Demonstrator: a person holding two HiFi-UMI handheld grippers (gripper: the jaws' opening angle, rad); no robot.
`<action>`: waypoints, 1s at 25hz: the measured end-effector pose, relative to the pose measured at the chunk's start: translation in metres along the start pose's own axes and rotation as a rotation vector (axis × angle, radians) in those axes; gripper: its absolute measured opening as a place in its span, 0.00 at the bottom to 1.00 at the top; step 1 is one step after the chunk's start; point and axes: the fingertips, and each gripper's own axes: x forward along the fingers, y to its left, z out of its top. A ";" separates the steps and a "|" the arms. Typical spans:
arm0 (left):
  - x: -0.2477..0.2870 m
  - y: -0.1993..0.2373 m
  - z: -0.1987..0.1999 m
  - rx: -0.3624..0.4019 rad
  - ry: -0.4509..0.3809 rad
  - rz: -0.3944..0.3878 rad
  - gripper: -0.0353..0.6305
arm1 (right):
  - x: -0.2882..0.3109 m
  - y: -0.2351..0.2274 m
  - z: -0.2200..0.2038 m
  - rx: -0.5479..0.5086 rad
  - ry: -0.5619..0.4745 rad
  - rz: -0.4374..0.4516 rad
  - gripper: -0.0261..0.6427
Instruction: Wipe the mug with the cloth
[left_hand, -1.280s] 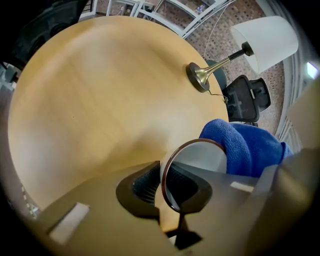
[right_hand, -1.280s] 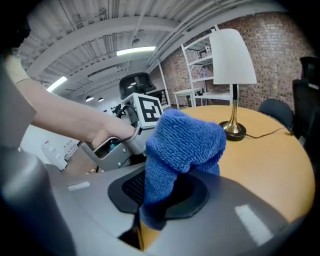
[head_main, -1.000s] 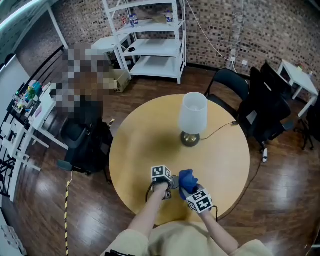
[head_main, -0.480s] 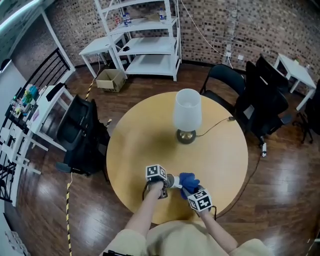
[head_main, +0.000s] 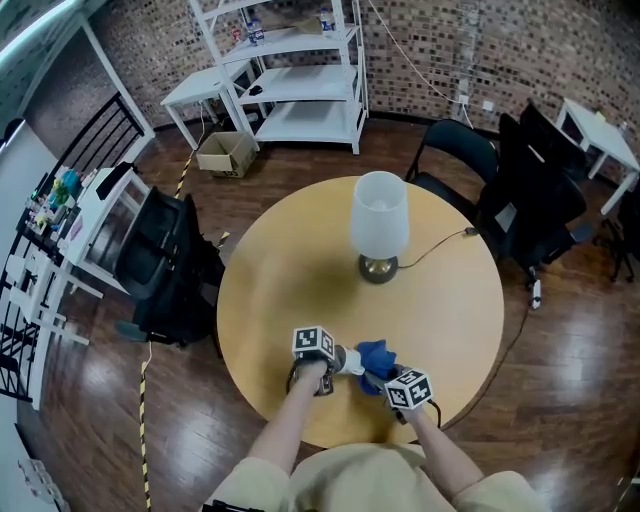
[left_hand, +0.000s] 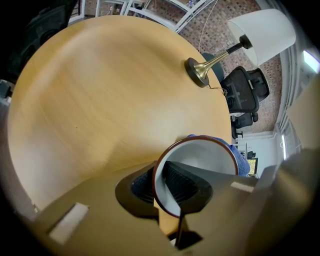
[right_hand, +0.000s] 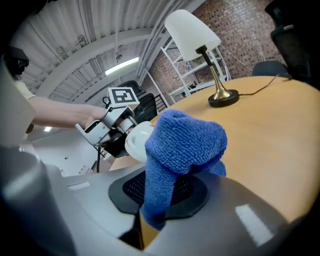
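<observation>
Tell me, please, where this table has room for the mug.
The table is bare left of the lamp and on the right in front of its cord. The near edge is crowded with mug and cloth.

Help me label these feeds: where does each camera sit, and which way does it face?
Head view: on the head, facing steeply down at the table; both forearms, left gripper and right gripper show.
Left gripper view: on that gripper, facing along its jaws, shut on the mug, towards the lamp.
Right gripper view: on that gripper, facing along jaws holding the cloth, towards the left hand.
Shared: lamp in all; mug in both gripper views.
</observation>
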 end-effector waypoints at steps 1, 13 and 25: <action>-0.001 0.000 0.000 0.011 -0.001 0.005 0.10 | 0.003 0.000 -0.001 0.004 0.006 0.016 0.13; -0.003 -0.016 -0.001 0.158 -0.024 0.100 0.09 | -0.057 -0.026 0.018 0.019 -0.056 -0.040 0.14; -0.057 -0.059 0.000 0.365 -0.265 0.112 0.29 | -0.161 -0.007 0.137 -0.047 -0.411 -0.198 0.14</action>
